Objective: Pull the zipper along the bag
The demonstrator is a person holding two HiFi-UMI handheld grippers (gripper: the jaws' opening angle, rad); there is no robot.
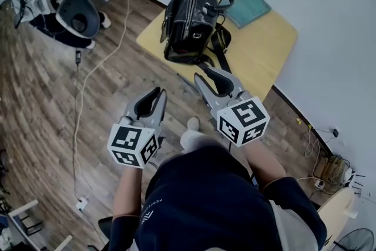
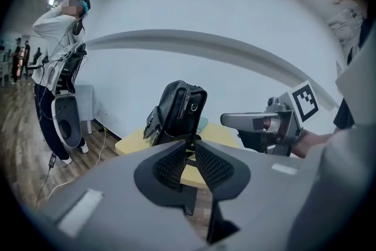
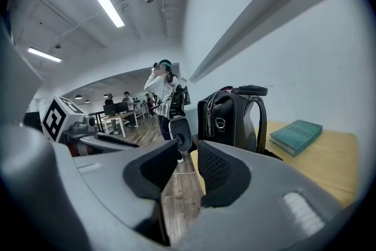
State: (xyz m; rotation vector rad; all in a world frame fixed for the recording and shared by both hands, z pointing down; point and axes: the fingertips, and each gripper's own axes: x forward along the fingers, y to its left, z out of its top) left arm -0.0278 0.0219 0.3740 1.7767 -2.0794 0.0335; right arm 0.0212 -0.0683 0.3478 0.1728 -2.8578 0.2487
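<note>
A black bag stands upright on a small yellow table, its zipper running along the top. Both grippers hang in front of the table, away from the bag. My left gripper is over the wooden floor, its jaws a narrow gap apart with nothing between them. My right gripper is near the table's front edge, jaws apart and empty. In the left gripper view the bag shows beyond the left gripper, with the right gripper alongside. The right gripper view looks past the right gripper to the bag.
A teal book lies on the table behind the bag. An office chair stands at the back left, and a cable runs across the wooden floor to a power strip. A person stands by the chair.
</note>
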